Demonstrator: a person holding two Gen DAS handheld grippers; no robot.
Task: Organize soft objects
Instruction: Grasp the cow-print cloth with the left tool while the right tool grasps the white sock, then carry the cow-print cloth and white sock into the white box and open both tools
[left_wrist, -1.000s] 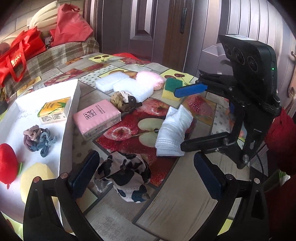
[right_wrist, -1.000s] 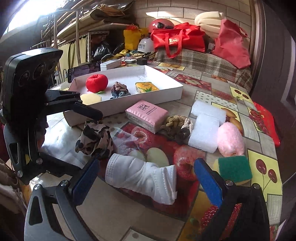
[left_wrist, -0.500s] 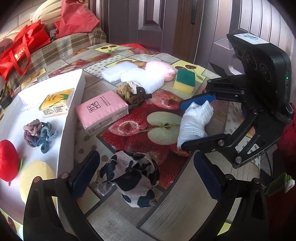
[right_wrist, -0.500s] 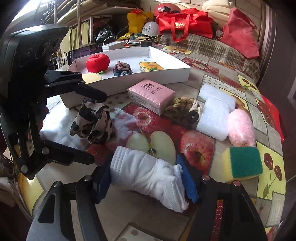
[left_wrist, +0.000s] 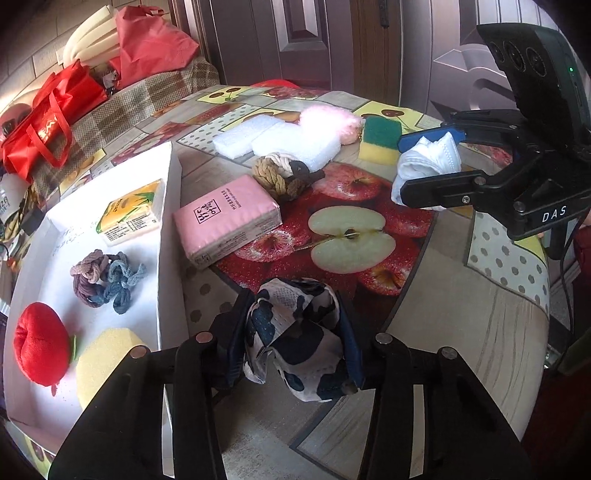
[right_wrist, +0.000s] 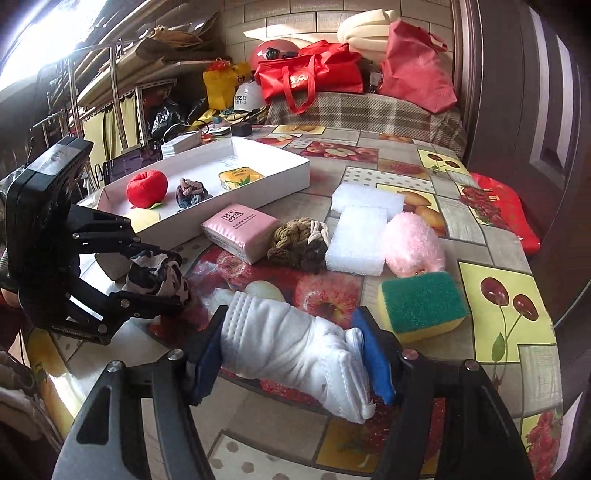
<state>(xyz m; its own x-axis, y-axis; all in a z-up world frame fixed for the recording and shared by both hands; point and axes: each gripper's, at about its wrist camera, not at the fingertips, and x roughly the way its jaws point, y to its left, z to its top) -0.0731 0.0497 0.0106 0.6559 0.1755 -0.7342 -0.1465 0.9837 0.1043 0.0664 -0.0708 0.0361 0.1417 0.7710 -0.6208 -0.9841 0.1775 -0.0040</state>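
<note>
My left gripper (left_wrist: 291, 328) is shut on a cow-print cloth (left_wrist: 299, 332), next to the white tray (left_wrist: 166, 258); the cloth shows in the right wrist view too (right_wrist: 155, 273). My right gripper (right_wrist: 291, 350) is shut on a white rolled cloth (right_wrist: 291, 343) and holds it above the table, also seen in the left wrist view (left_wrist: 428, 166). The tray (right_wrist: 273, 173) holds a red plush apple (left_wrist: 40, 343), knotted hair ties (left_wrist: 107, 277), a yellow tissue pack (left_wrist: 133, 210) and a yellow sponge (left_wrist: 103, 358).
On the fruit-print table lie a pink tissue pack (left_wrist: 225, 218), a knotted rope toy (left_wrist: 280, 173), two white foam pads (left_wrist: 273, 140), a pink fluffy puff (left_wrist: 332, 122) and a green-yellow sponge (left_wrist: 380, 140). Red bags (right_wrist: 310, 77) sit behind on a plaid couch.
My left gripper closed on the cow-print cloth. My right gripper closed on the white rolled cloth and lifted it off the table.
</note>
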